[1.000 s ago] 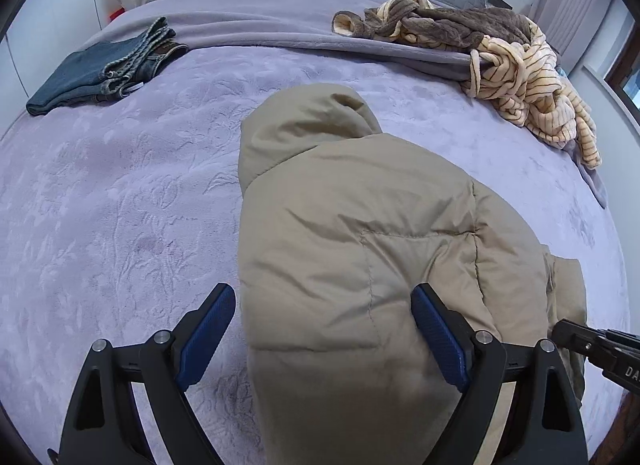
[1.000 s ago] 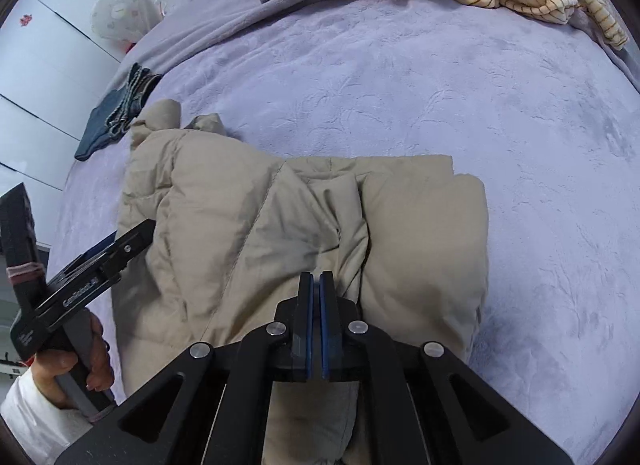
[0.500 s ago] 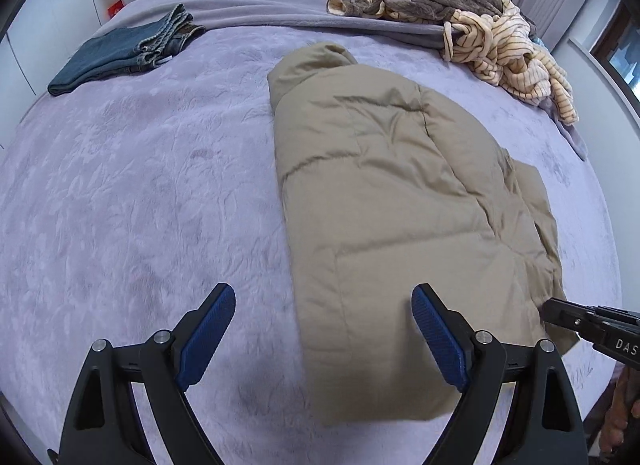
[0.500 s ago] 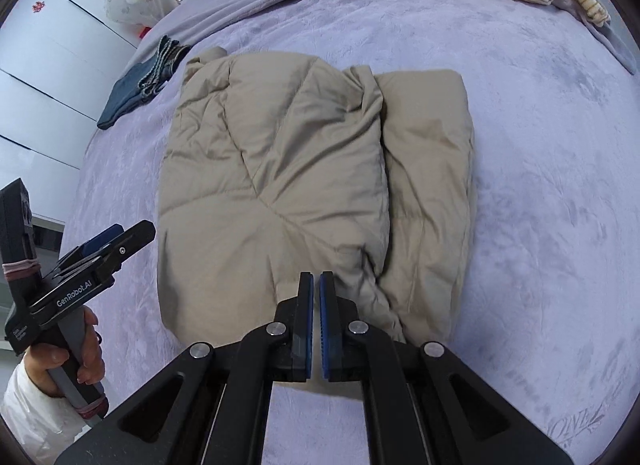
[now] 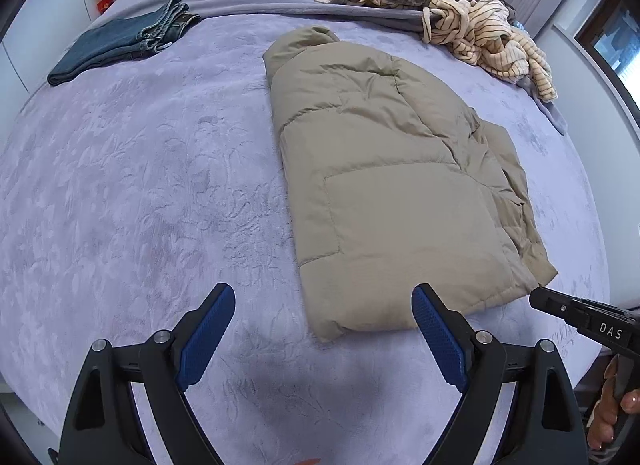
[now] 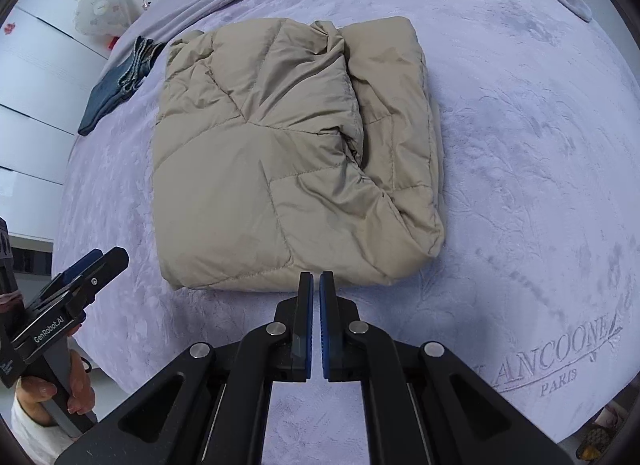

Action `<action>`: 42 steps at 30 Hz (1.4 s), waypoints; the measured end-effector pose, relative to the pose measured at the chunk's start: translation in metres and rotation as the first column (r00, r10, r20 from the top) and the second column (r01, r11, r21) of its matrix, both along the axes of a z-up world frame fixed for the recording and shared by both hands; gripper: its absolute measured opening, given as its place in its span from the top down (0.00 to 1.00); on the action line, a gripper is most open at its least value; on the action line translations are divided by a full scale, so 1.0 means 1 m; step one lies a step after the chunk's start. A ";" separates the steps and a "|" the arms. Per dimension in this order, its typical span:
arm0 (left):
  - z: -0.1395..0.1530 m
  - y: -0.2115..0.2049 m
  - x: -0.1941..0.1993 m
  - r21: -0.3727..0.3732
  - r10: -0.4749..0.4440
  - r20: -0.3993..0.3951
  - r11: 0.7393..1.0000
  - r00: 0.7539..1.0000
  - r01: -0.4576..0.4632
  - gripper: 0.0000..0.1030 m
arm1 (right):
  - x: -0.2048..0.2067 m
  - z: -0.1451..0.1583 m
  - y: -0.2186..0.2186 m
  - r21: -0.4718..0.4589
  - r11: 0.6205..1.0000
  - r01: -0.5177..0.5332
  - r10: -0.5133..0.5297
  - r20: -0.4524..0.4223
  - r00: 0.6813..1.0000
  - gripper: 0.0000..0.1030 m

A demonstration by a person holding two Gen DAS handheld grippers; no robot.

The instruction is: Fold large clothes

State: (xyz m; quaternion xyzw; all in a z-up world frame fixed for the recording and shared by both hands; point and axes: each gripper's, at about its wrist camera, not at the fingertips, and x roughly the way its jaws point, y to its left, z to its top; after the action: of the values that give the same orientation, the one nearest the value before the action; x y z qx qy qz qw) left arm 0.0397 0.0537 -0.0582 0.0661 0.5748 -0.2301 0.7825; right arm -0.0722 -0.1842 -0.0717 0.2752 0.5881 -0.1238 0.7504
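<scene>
Plush lilac bedspread (image 5: 140,169), puffy quilted khaki jacket (image 5: 384,185) folded rectangular

Both wrist views low over the bed (image 5: 120,185), sharing the jacket (image 5: 392,193).

The tan puffer jacket (image 5: 384,201) is lying folded into a rough rectangle on the lavender bed (image 5: 140,185), just ahead of me. Its quilted panels are facing up, the hood end is pointing away from me, and a creased, tucked layer is bunching along its right edge (image 6: 392,125).
</scene>
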 end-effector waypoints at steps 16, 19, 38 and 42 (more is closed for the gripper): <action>0.017 0.016 -0.029 0.104 0.051 0.058 0.993 0.997 -0.057 0.00 | -0.014 0.010 0.021 -0.005 0.999 -0.042 0.042 0.001 0.999 0.97; 0.039 0.019 -0.042 0.082 0.066 0.126 0.994 0.990 -0.077 0.00 | -0.018 0.028 0.023 -0.052 0.997 -0.052 0.054 0.029 0.998 0.96; 0.133 0.022 -0.086 0.019 0.128 0.274 0.990 0.953 -0.139 0.00 | -0.051 0.142 0.027 -0.320 0.947 0.003 0.078 0.240 0.968 0.00; 0.143 0.021 -0.091 0.015 0.131 0.297 0.990 0.946 -0.142 0.00 | -0.053 0.156 0.029 -0.346 0.938 0.017 0.079 0.261 0.962 0.00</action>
State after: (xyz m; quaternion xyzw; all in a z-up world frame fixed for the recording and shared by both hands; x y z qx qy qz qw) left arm -0.0513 0.0750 0.0853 0.0741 0.4589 -0.1525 0.8721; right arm -0.1252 -0.1557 0.0841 0.1442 0.4533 -0.1743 0.8622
